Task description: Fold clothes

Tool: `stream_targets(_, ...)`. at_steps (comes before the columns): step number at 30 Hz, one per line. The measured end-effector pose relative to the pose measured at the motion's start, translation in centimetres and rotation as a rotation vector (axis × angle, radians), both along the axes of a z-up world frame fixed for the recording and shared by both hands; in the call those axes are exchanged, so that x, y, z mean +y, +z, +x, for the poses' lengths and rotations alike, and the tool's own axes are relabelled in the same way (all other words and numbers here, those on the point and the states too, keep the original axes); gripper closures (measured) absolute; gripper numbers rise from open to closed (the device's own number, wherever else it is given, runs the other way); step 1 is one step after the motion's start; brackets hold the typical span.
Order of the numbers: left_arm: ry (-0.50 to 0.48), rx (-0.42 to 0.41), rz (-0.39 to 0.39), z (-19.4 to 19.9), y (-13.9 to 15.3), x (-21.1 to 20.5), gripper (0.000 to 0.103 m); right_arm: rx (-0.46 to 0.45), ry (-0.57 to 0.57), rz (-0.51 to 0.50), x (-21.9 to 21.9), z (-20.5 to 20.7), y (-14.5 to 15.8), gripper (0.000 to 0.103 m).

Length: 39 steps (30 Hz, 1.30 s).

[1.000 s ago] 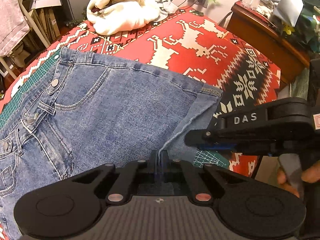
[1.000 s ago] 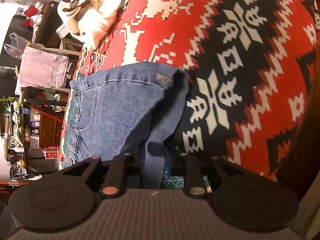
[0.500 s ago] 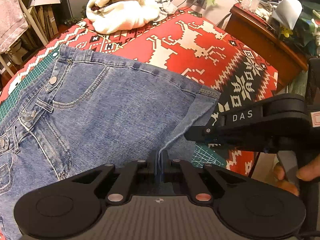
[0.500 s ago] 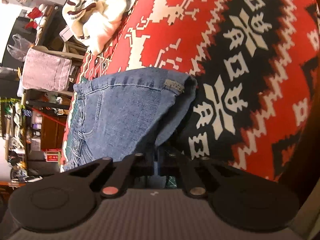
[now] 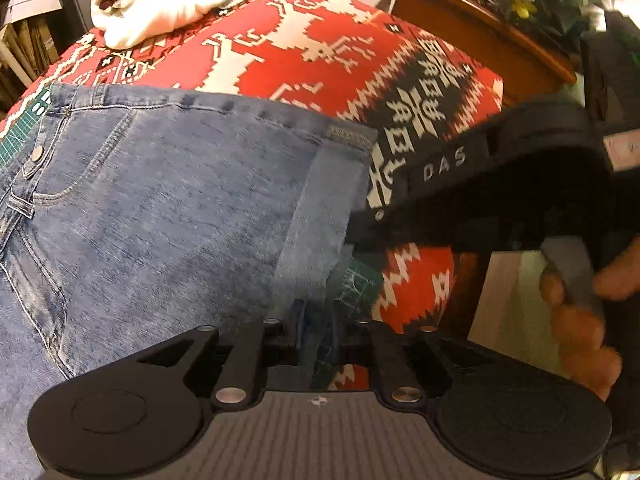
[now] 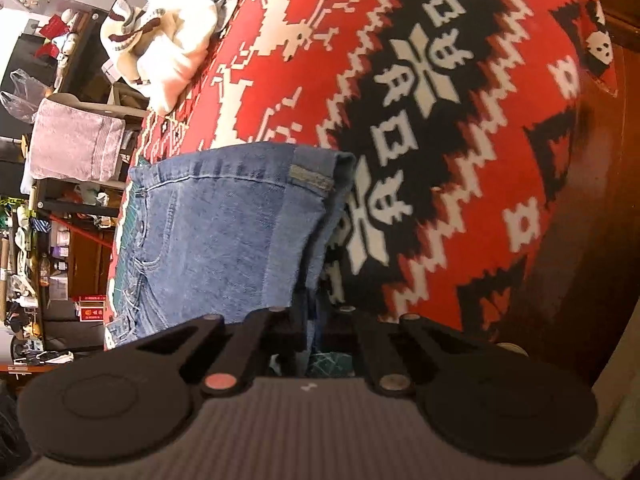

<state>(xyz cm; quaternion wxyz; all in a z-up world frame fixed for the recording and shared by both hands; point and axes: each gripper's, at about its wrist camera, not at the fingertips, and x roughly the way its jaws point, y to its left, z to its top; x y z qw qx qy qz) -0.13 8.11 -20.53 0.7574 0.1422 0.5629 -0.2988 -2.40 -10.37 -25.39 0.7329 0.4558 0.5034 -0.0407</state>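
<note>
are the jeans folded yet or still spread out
Partly folded: the jeans lie spread on the red blanket, waistband flat, with one side edge doubled over near the right gripper.

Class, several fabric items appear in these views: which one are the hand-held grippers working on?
The blue jeans, spread on the red patterned cover right before both grippers. The cream garment lies bunched at the far end; the pink towel hangs off to the side.

- A lived-in home room is showing: a red patterned blanket (image 6: 460, 128) is covering the work surface.
- Beyond the blanket, crowded shelves (image 6: 60, 248) are holding household clutter.
- A wooden cabinet (image 5: 480, 28) is standing beside the blanket.
</note>
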Motion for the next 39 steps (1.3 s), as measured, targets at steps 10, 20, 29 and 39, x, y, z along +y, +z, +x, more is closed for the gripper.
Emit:
stream_targets(10, 0.057, 0.002, -0.020, -1.0, 0.9, 1.1, 0.091, -0.050, -0.032, -0.019, -3.1, 0.7, 1.6, 0.092)
stream_targets(20, 0.189, 0.004, 0.009, -2.0, 1.3, 4.1, 0.091, -0.054, -0.048, 0.000, -4.8, 2.8, 1.2, 0.077)
stream_targets(29, 0.212, 0.043, 0.032, -3.7, 0.0, 5.1, 0.091, -0.059, -0.025, 0.024, -5.5, 4.2, 1.0, 0.102)
stream_targets(39, 0.240, 0.049, 0.040, -3.7, 0.4, 5.8, 0.091, -0.035, -0.122, 0.102, -6.8, 3.2, 0.4, 0.078)
